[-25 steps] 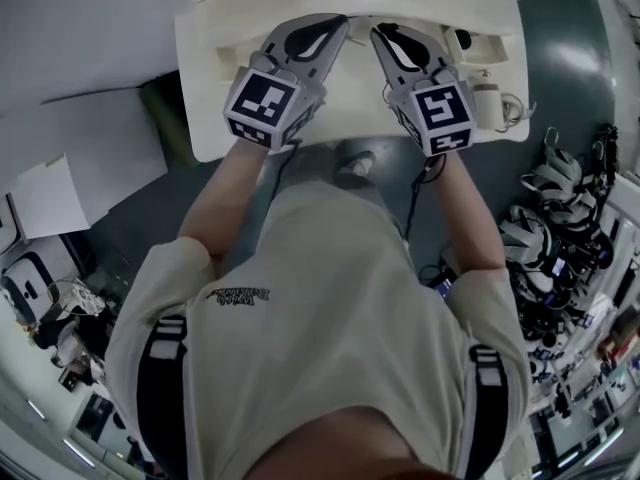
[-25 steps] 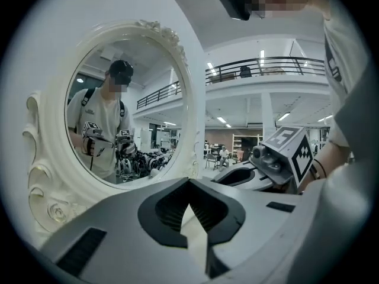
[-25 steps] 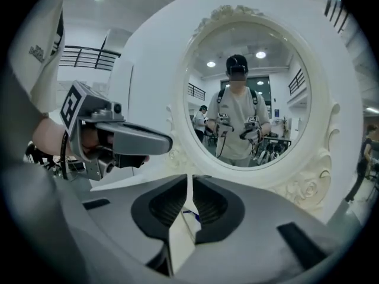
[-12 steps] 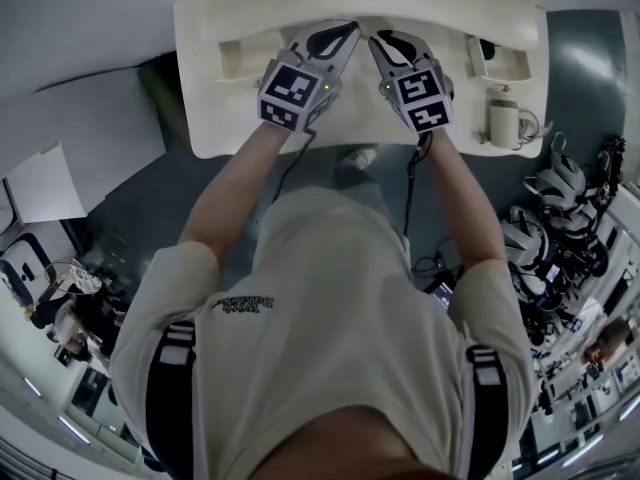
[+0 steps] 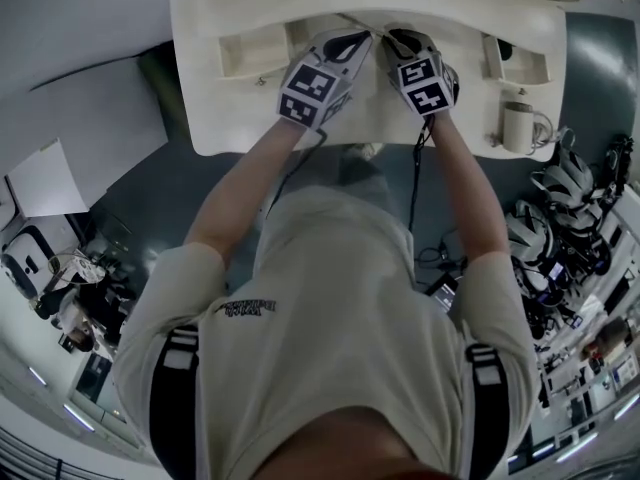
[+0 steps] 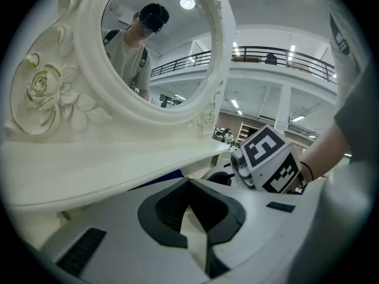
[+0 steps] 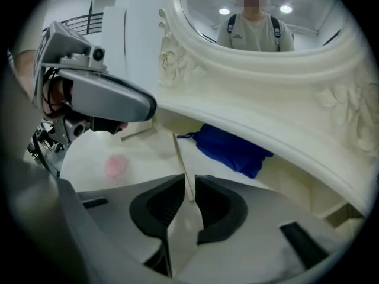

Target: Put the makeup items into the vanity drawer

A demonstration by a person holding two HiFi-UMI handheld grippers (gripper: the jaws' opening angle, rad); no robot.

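In the head view both grippers reach side by side into the middle of the cream vanity (image 5: pixel 240 118), below its mirror. My left gripper (image 5: pixel 357 37) (image 6: pixel 189 182) is shut, tips meeting, with nothing seen between them. The jaws of my right gripper (image 5: pixel 393 36) (image 7: pixel 189 187) have just been opening and stand open by a narrow slit. A thin cream strip (image 7: pixel 179 158) runs into that slit, and the pads do not press it. Ahead of the right gripper lie a blue cloth pouch (image 7: pixel 232 151) and a small pink puff (image 7: pixel 116 165) on the cream surface under the mirror shelf.
The carved oval mirror (image 6: pixel 154 46) and its overhanging shelf (image 7: pixel 266 123) stand close above both grippers. A white mug (image 5: pixel 520 126) sits on the vanity's right end. A side compartment (image 5: pixel 528 68) there holds a dark item. Cluttered floor surrounds the person.
Both grippers have sunk and moved away from the person toward the back middle of the vanity, under the mirror, and now sit closer together.
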